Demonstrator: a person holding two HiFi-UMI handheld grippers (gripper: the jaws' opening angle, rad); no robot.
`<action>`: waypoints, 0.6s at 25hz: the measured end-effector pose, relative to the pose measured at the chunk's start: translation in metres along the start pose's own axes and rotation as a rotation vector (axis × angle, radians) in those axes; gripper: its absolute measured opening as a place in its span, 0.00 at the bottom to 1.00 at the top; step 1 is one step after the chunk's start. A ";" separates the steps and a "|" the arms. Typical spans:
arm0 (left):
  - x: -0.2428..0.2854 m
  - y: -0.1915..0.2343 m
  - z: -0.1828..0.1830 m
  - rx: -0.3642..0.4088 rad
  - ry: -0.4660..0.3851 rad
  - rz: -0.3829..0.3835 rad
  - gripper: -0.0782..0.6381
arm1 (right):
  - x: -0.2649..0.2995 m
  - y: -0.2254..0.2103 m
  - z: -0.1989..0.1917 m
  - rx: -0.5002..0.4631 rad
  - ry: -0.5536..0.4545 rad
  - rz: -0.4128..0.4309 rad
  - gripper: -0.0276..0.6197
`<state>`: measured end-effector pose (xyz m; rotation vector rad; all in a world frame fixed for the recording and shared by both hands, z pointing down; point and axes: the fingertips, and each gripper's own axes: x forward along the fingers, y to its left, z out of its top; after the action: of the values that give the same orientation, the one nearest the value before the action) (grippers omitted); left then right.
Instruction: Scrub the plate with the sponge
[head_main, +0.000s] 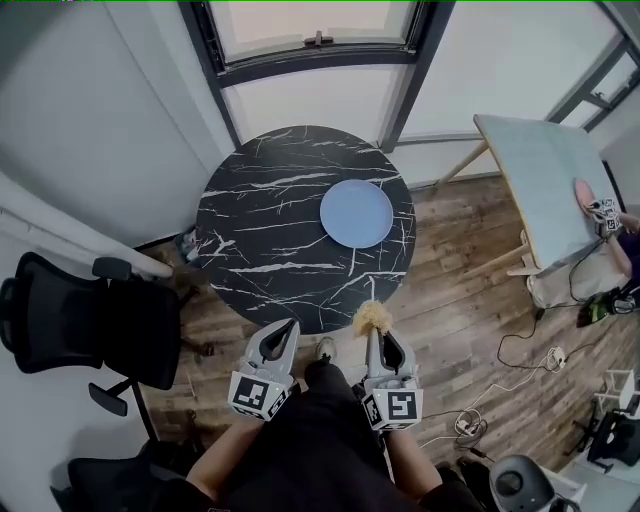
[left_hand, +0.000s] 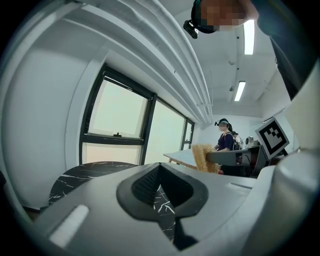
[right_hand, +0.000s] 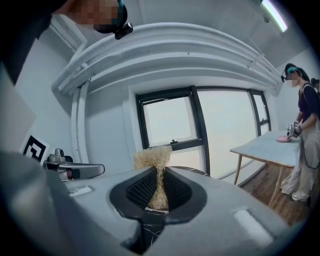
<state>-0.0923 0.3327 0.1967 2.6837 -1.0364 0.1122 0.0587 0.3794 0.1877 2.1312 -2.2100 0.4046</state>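
i'm looking down from the head view at a round black marble table (head_main: 262, 240); a pale blue plate (head_main: 356, 213) lies flat on it, at about 2 o'clock from the top's centre and close to the rim on that side; nothing touches the plate.

both claws sit at the table's 6 o'clock rim, side by side and pointing toward 12 o'clock; the left gripper (head_main: 289, 328) is clenched on nothing, its pads meeting with only the marble top visible past them in its own view.

the right gripper (head_main: 373, 334) is grasping the sponge (head_main: 372, 318), a straw-coloured fibrous tuft; in the right gripper view the pads squeeze its narrow waist, so its long axis runs along the jaws and the bushy end flares out beyond the tips toward 12 o'clock; from above, that bushy end sits just off the table's rim, well apart from the plate, which lies at about 12 o'clock from it.

a black office chair (head_main: 90, 330) stands at 9 o'clock of the table; a pale wooden-legged table (head_main: 545, 180) stands at 3 o'clock, with a person beside it.
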 end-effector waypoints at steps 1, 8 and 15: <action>0.005 0.001 0.001 0.000 0.002 0.011 0.11 | 0.005 -0.003 0.000 0.001 0.001 0.007 0.10; 0.025 0.013 -0.009 -0.014 0.040 0.039 0.11 | 0.025 -0.021 -0.002 0.023 0.015 0.009 0.10; 0.060 0.040 -0.013 -0.043 0.068 0.015 0.11 | 0.054 -0.026 -0.001 0.011 0.027 -0.032 0.10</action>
<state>-0.0738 0.2688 0.2280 2.6152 -1.0272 0.1802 0.0814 0.3258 0.2039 2.1501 -2.1615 0.4418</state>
